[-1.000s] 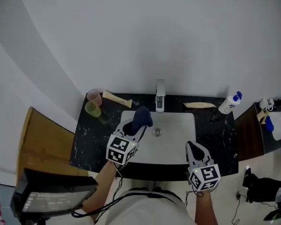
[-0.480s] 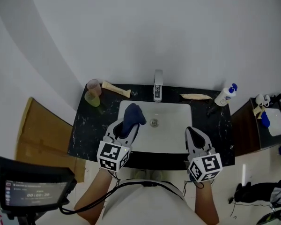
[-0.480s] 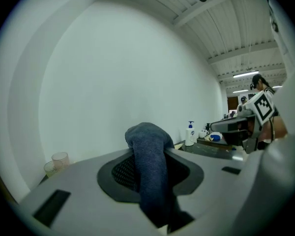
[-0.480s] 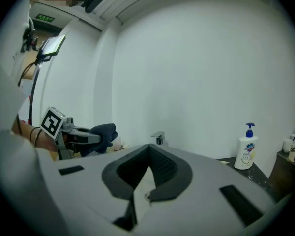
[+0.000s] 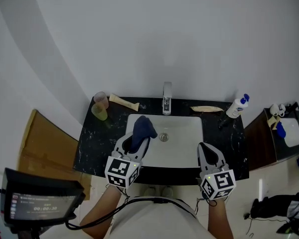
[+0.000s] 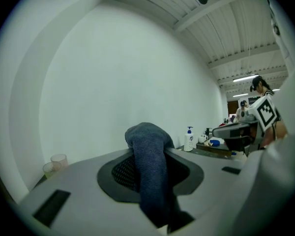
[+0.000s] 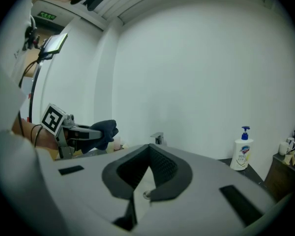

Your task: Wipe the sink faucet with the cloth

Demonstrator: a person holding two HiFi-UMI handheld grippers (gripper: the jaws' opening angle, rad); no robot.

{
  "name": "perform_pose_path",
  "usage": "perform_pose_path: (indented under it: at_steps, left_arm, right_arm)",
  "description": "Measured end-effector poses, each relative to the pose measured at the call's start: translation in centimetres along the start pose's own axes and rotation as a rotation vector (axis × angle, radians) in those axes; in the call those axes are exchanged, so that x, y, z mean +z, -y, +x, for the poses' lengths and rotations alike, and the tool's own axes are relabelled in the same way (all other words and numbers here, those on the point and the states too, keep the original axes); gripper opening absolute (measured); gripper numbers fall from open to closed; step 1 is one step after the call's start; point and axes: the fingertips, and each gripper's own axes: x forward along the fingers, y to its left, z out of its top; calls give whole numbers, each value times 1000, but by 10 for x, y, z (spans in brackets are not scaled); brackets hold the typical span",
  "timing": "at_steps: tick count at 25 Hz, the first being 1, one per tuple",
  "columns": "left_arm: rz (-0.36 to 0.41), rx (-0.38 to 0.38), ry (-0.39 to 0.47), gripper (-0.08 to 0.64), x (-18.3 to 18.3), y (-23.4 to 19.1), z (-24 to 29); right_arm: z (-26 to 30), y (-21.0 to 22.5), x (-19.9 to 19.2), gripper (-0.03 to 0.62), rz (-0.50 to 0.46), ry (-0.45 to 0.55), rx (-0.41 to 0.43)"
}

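Left gripper (image 5: 138, 137) clamps the blue cloth (image 5: 142, 127) over the sink (image 5: 189, 142), short of the faucet (image 5: 166, 102); right gripper (image 5: 207, 151) closed, empty.

readable text: none | soap bottle label (image 7: 243, 156) and screen (image 5: 37, 205) illegible

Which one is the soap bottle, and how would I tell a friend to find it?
Find the black counter around the white sink. The soap bottle stands at its back right corner. It alone is white with a blue pump top.
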Motion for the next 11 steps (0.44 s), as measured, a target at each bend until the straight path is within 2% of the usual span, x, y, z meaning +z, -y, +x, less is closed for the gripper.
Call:
perform_pose_path:
  at_steps: [11]
  left_arm:
    - [-6,0,-18,117,-6,2,-3]
  right_arm:
    - [-5,0,-3,2,-1,-13,-2]
